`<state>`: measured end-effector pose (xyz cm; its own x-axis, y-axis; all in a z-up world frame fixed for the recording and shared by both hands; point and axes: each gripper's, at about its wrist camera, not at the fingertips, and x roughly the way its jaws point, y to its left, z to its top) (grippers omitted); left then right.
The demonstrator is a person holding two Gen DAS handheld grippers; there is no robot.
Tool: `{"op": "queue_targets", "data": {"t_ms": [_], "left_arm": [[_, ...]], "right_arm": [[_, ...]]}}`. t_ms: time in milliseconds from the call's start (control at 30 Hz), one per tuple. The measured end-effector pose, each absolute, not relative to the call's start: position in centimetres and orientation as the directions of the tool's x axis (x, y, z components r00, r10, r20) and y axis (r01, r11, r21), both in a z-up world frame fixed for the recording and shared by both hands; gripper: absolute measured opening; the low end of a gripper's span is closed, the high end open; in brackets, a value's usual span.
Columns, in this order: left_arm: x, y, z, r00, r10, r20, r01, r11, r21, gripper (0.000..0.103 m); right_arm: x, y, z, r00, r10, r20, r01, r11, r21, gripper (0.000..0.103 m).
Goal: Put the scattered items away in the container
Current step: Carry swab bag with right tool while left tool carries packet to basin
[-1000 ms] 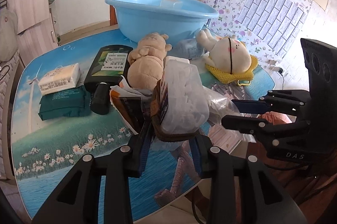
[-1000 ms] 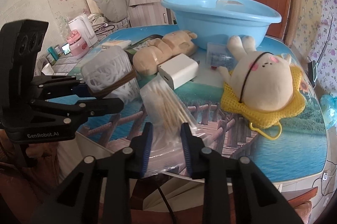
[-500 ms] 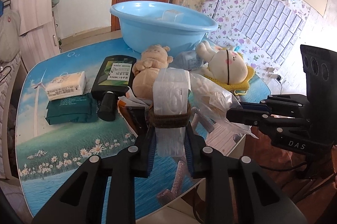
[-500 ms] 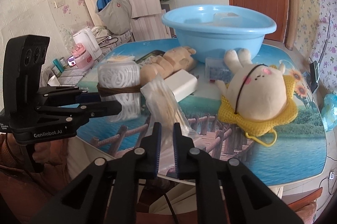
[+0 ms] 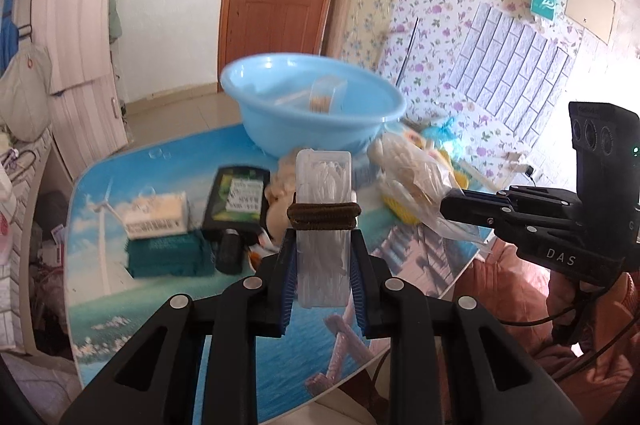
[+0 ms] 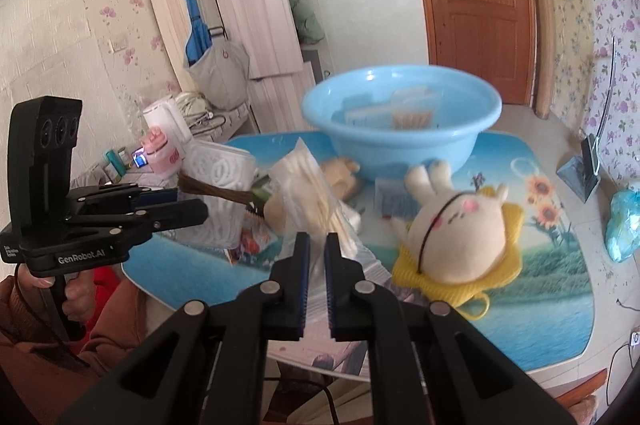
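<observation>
My left gripper [image 5: 323,245] is shut on a clear plastic box of white floss picks [image 5: 323,193] ringed by a brown hair band, held upright above the table. My right gripper [image 6: 316,245] is shut on a clear bag of cotton swabs [image 6: 308,185], also lifted off the table. Both are held short of the light blue basin [image 5: 312,113] [image 6: 400,129], which has a few small boxes inside. The left gripper [image 6: 192,215] appears at the left of the right wrist view, the right gripper [image 5: 452,207] at the right of the left wrist view.
On the scenic table [image 5: 168,289] lie a white pack [image 5: 156,215], a green pack [image 5: 164,257], a black bottle [image 5: 236,205] and a beige bear plush [image 6: 340,177]. A white rabbit plush [image 6: 452,229] lies on a yellow mesh [image 6: 500,273]. A person's hand [image 6: 76,301] holds the left handle.
Both grippers have risen with their loads, so the basin's inside now shows. The floss box has turned upright. The right fingers closed tighter on the swab bag.
</observation>
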<state>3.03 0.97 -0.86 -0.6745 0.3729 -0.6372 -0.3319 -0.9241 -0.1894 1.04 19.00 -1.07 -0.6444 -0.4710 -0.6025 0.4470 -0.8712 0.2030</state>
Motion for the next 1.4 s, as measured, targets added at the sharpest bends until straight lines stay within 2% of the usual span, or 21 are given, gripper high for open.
{"op": "queue_targets", "data": {"t_ms": [267,433,633,900,1100,1400], "left_arm": [[2.2,0.5,2.1,-0.714,0.367,-0.596,-0.327,-0.928,-0.180,0.023],[0.2,1.1,4.7,-0.745,0.355,-0.565,-0.340,-0.931,-0.136,0.023],[-3.1,2.1,6.8,-0.755,0.377,-0.537,-0.357,-0.923,-0.145,0.023],[-8.9,3.9,5.1,-0.720,0.385,-0.578,-0.365,-0.918,-0.156,0.023],[-13.0,4.9,3.6,-0.718,0.355,-0.599,-0.355,-0.927,-0.124,0.023],[-15.0,4.9,1.0,-0.690,0.339,-0.640,-0.336,-0.933,-0.132,0.023]], "right_arm": [[0.2,18.7,1.0,-0.679,-0.479,-0.557,0.463,-0.868,0.181,0.007],[-1.0,18.8,2.4,-0.709,-0.471,-0.525,0.460,-0.873,0.162,0.007],[-3.5,19.3,3.4,-0.731,-0.460,-0.504,0.438,-0.883,0.171,0.007],[-8.2,20.3,2.8,-0.729,-0.445,-0.520,0.399,-0.894,0.205,0.007],[-12.0,20.1,1.5,-0.715,-0.413,-0.564,0.363,-0.909,0.205,0.007],[-13.3,18.5,0.0,-0.694,-0.391,-0.605,0.344,-0.918,0.198,0.012]]}}
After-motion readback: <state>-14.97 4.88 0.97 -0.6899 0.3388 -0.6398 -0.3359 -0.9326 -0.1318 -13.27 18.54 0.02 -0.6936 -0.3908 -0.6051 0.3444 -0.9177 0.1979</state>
